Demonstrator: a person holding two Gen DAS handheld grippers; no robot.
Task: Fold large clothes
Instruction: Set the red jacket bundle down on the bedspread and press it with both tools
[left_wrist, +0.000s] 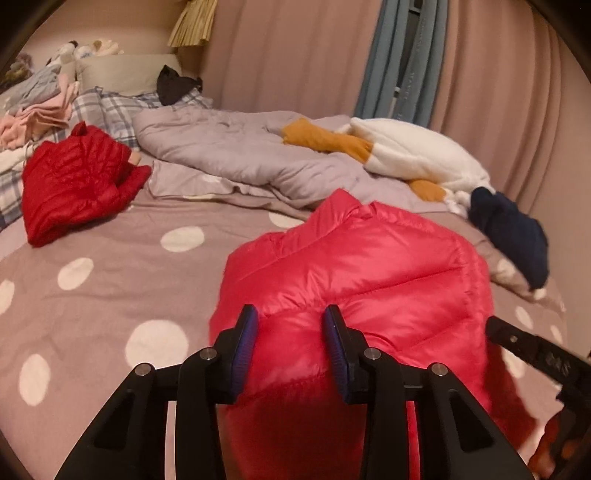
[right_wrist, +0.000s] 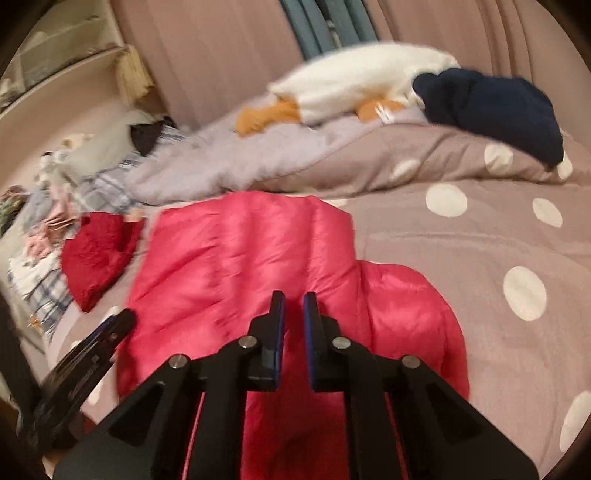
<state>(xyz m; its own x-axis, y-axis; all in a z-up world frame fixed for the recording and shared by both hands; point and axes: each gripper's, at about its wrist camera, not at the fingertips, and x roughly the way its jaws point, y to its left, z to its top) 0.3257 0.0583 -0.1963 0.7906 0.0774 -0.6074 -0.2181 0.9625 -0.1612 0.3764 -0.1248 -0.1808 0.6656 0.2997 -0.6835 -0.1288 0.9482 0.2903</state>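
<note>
Pink puffer jacket (left_wrist: 354, 266) on dotted bed (left_wrist: 92, 295), pinched by left gripper (left_wrist: 291, 325), right gripper (right_wrist: 293, 306).

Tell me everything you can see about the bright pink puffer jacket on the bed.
The pink puffer jacket is shiny, quilted in stitched padded bands, with a stand-up collar at its far end. It lies on the polka-dot bedspread, one sleeve spread to the side in the right wrist view. The left gripper pinches a puffed fold at its near hem; the right gripper is clamped on the near edge too, so that edge looks lifted.
</note>
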